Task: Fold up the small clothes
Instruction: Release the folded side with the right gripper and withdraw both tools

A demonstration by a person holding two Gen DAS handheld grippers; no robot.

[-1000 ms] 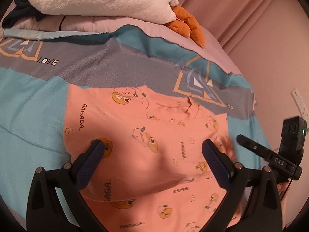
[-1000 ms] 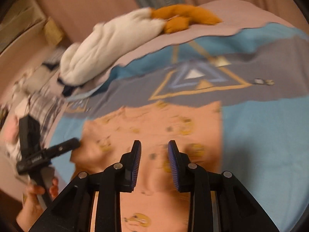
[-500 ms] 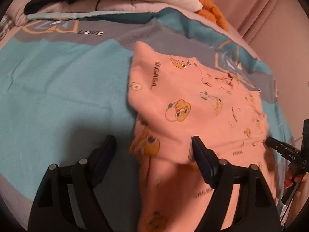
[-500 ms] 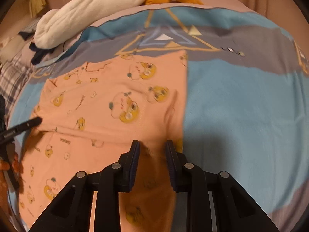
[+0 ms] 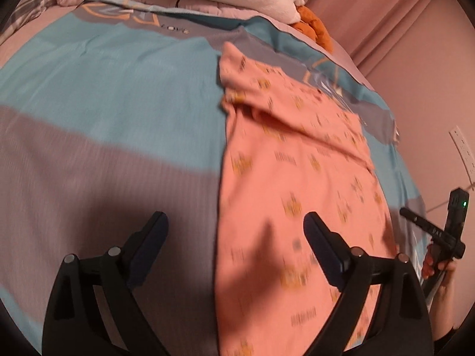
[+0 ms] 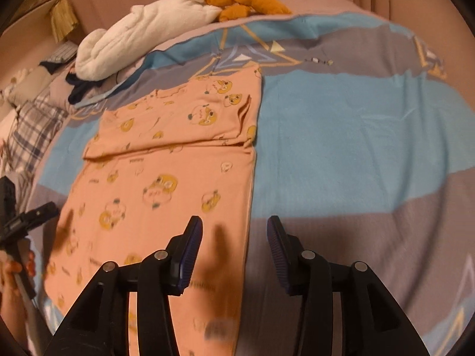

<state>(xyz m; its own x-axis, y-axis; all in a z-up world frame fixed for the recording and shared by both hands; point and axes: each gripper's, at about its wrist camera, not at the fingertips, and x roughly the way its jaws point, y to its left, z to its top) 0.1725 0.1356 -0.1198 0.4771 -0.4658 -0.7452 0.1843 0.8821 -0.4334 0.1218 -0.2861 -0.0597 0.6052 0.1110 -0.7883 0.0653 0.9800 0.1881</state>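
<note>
The pink garment with yellow cartoon prints lies flat on the bed cover, which has blue and grey bands. Its far part is folded over across the width, so a straight fold edge runs from side to side, and the long lower part reaches toward the cameras. In the right wrist view the garment fills the area from about 12 o'clock down to 7 o'clock of the centre; in the left wrist view it lies from 1 o'clock down to 5 o'clock.

The right gripper is over the garment's right long edge, at 6 o'clock in its own view. Its jaws have just been opening and now stand moderately apart; nothing is pressed between them. The left gripper is over the garment's left long edge. Its jaws are wide, have just been opening further, and hold nothing.

Each gripper also appears at the side of the other view, held by a hand.

At the far end of the bed, near 12 o'clock, lie a white plush blanket and an orange plush toy. A plaid cloth is at 9 o'clock in the right wrist view.
</note>
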